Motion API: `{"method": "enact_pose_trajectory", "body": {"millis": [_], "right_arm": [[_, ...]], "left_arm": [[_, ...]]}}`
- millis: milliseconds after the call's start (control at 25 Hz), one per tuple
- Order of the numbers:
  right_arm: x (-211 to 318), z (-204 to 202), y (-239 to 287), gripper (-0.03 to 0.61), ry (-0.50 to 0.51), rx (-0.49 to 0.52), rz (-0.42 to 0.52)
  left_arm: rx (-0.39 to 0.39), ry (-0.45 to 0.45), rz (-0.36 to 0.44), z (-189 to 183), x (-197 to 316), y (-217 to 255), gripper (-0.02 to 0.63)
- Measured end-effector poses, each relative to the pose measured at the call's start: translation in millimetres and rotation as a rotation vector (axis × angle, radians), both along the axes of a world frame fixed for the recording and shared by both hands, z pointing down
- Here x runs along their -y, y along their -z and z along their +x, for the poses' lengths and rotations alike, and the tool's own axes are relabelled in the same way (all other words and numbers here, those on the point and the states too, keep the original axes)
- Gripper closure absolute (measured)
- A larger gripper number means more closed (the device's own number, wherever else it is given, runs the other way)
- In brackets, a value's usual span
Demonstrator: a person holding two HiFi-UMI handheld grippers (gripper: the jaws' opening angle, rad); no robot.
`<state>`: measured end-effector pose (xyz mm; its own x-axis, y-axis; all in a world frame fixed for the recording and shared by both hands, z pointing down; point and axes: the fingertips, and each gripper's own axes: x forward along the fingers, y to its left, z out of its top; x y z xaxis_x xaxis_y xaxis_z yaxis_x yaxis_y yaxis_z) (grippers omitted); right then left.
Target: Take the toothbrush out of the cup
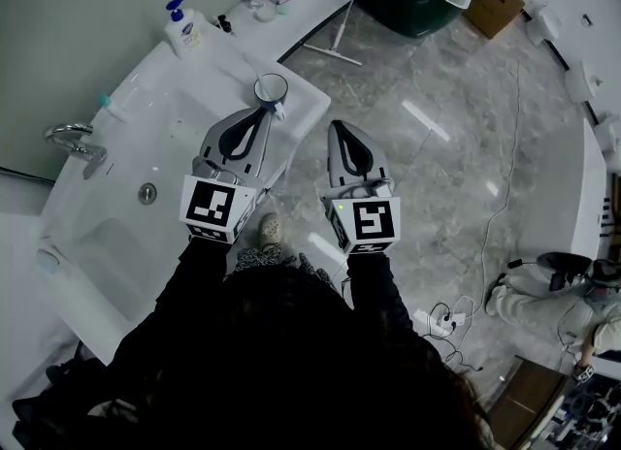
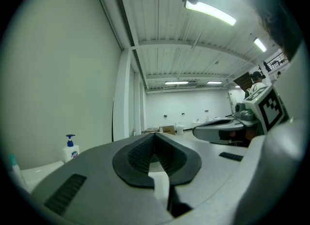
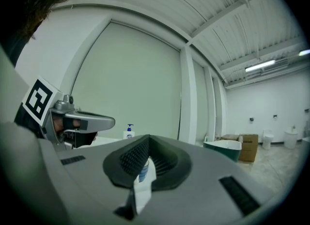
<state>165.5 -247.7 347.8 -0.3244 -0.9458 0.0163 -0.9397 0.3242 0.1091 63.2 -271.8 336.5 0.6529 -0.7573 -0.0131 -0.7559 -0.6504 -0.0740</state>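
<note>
Faucet (image 1: 73, 138) is sitting at the washbasin's (image 1: 116, 244) left edge, and the soap bottle (image 1: 182, 33) is standing at its far edge. Cup (image 1: 271, 87) is standing upright at the washbasin's far right corner. Toothbrush (image 1: 278, 106) is resting in it, a blue part showing over the near rim. Left gripper (image 1: 262, 114) is hovering level over the washbasin's right edge, jaws closed together with nothing between them. Its tips are lying just beside the cup; contact cannot be told. Right gripper (image 1: 337, 129) is hanging alongside over the floor (image 1: 437, 196), off the washbasin's right edge, jaws likewise closed and empty.
</note>
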Motion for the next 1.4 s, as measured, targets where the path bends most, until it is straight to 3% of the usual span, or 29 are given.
{"method": "enact_pose_trajectory", "body": {"millis": [320, 1080, 1400], "right_arm": [[33.8, -4.1, -11.6, 0.574, 0.006, -0.002, -0.031], [97.4, -15.4, -16.7, 0.574, 0.011, 0.0, -0.049], [115.3, -20.6, -26.3, 0.574, 0.033, -0.005, -0.079]], "left_arm": [[-0.014, 0.009, -0.057, -3.1, 39.8, -18.1, 0.606], [-0.014, -0.007, -0.104, -4.8, 96.5, -33.6, 0.606], [0.003, 0.03, -0.169, -12.9, 118.0, -57.9, 0.606]]}}
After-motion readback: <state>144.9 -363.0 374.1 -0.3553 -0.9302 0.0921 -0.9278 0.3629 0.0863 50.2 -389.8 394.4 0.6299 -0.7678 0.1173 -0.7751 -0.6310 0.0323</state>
